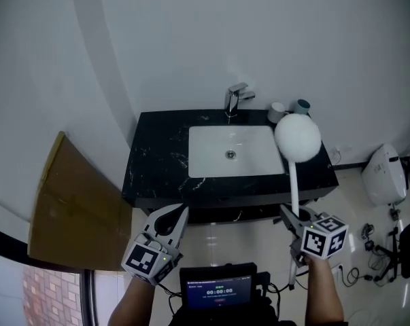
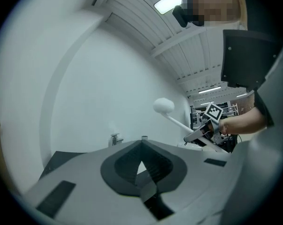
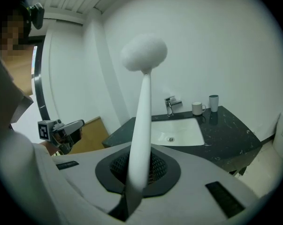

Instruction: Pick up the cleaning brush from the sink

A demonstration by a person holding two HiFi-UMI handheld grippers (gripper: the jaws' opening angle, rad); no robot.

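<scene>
Two grippers: one is held in each hand, both low in the head view and short of the tabletop's front edge.
Right gripper: it is pinched tight on the brush handle, which is clamped near its lower end between the jaws.
Brush: it is held up in the air, clear of the sink, with the handle upright and the rounded white head at the top. In the head view the head is seen over the sink's right rim.
Left gripper: the jaws are pressed together and nothing is carried between them. It is kept well apart from the brush.
Sink: a white rectangular basin is set into the black, marbled tabletop, with a drain at its middle.
Faucet: it is mounted behind the basin, at the centre of the back edge.
Cups: a white mug and a darker tumbler are stood just beside each other at the back right corner.
Board: a brown sheet is leaned against the wall to the left of the tabletop.
Screen: it is seen at the bottom edge of the head view, between the two arms.
</scene>
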